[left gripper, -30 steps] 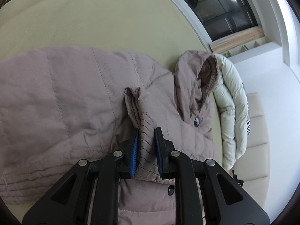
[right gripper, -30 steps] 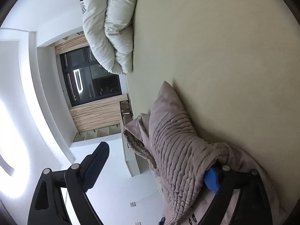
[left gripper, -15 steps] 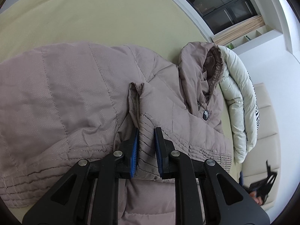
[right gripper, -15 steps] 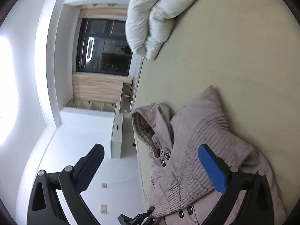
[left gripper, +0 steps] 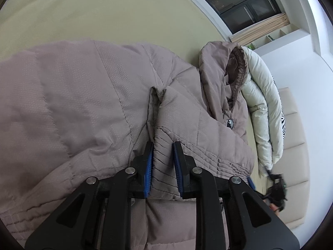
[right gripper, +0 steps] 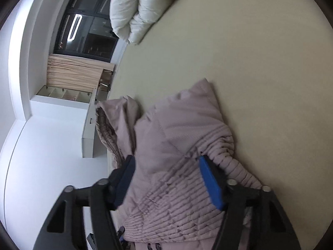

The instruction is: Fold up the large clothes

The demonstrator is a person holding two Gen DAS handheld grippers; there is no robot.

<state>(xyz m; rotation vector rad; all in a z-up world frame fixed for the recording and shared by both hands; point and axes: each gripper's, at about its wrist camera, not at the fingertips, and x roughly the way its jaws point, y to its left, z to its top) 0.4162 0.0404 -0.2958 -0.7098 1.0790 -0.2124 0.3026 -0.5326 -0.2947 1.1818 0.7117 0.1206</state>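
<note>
1. Left gripper (left gripper: pixel 163 162) clamped on ribbed cuff (left gripper: pixel 164 156) of folded-in sleeve; blue pads (left gripper: pixel 148 166) press the fabric from both sides.
2. Right gripper (right gripper: pixel 166 179) spread wide, straddling another ribbed cuff (right gripper: pixel 179 198); pads not pinching, nothing held.
3. Jacket (left gripper: pixel 72 114) straight ahead of left gripper, spread flat on bed (left gripper: pixel 93 10); long axis roughly left to right in left view, hood (left gripper: pixel 224 79) at far right.
4. Held sleeve lies across jacket body, pointing away from the jaws toward the hood side.
5. Left closer to the job, already has fabric; right merely hovering over its cuff, likely needs to close before any fold.
6. Looks: mauve quilted puffer, soft and bulky, snap button (left gripper: pixel 230 123) near collar, brown hood lining.
7. White duvet (left gripper: pixel 264 108) bunched just beyond hood.
</note>
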